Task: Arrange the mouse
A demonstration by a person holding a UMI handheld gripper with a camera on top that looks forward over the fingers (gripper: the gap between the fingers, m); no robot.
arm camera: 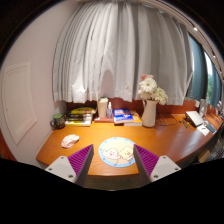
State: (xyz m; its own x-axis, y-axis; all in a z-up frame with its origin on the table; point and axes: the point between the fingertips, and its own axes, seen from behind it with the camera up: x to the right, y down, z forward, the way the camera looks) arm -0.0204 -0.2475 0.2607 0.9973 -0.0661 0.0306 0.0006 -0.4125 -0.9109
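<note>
A small white and pink mouse (69, 141) lies on the wooden desk (170, 140), to the left of and beyond my left finger. A round mouse mat (116, 152) with a pale blue rim and a cartoon print lies flat on the desk between my fingers and just ahead of them. My gripper (112, 162) is open and empty, with its purple pads (81, 159) wide apart on either side of the mat's near edge. It hovers above the desk's front edge.
At the back of the desk stand a stack of books (79, 116), a dark jar (58, 121), a tan cup (102, 108), a blue book (125, 117) and a vase of white flowers (150, 103). Papers and objects (199, 121) lie at the right. White curtains (115, 55) hang behind.
</note>
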